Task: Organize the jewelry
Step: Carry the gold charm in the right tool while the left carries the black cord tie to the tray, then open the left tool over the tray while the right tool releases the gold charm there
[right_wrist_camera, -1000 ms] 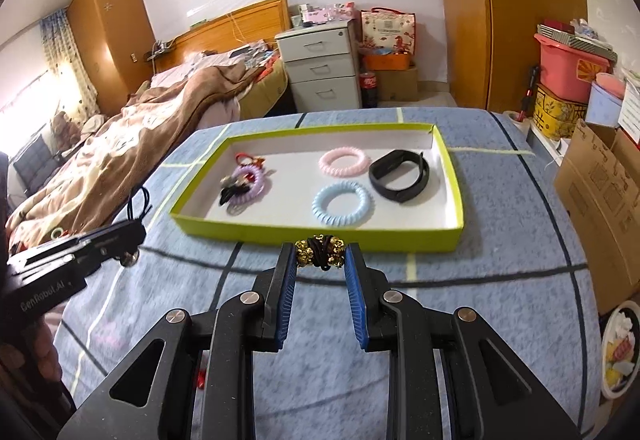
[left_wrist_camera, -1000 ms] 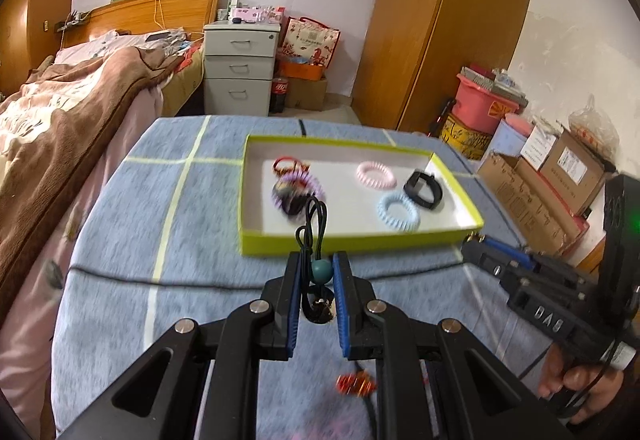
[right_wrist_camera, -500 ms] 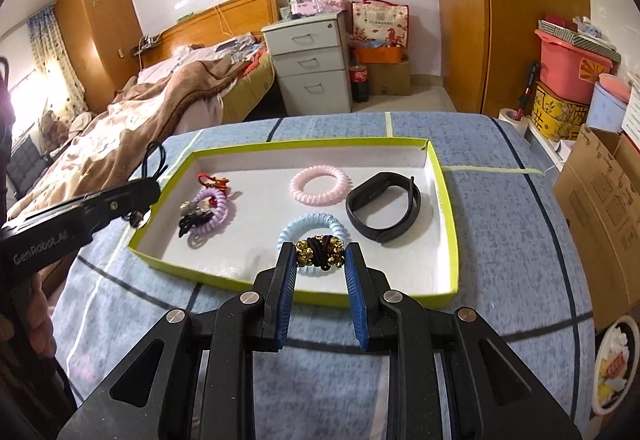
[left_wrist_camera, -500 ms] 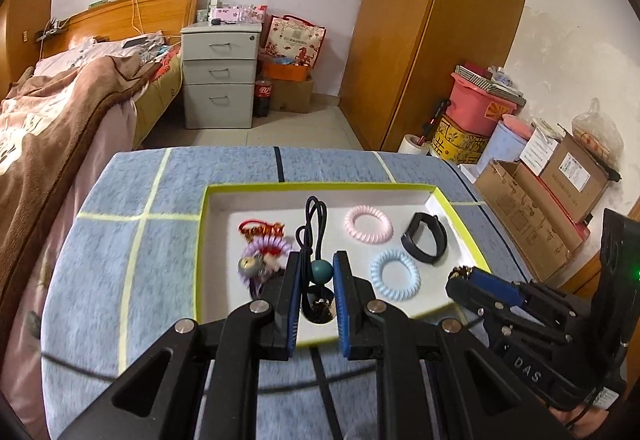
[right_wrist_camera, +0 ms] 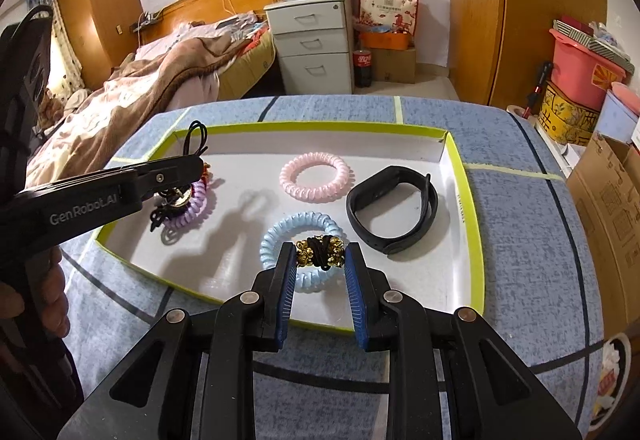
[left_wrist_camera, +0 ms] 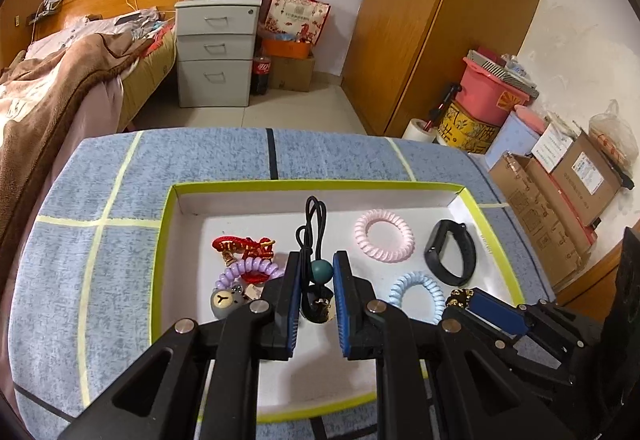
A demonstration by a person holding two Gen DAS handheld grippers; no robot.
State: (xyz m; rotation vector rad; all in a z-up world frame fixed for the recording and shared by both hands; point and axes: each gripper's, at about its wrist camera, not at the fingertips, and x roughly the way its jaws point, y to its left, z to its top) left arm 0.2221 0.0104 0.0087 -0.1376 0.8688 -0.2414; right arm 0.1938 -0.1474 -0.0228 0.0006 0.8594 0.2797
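Observation:
A yellow-green tray with a white floor sits on the blue table. My left gripper is shut on a black cord with a teal bead, held over the tray's left-middle; it also shows in the right wrist view. My right gripper is shut on a gold-beaded black hair tie, above the blue coil tie; it also shows in the left wrist view. In the tray lie a pink coil tie, a black wristband, a purple coil tie and a red bracelet.
A bed with a brown blanket stands left of the table. A grey drawer unit and a wooden wardrobe stand behind. Cardboard boxes and a pink bin sit at the right.
Both grippers have moved forward from before the tray's front edge to over its floor, each still holding its item.

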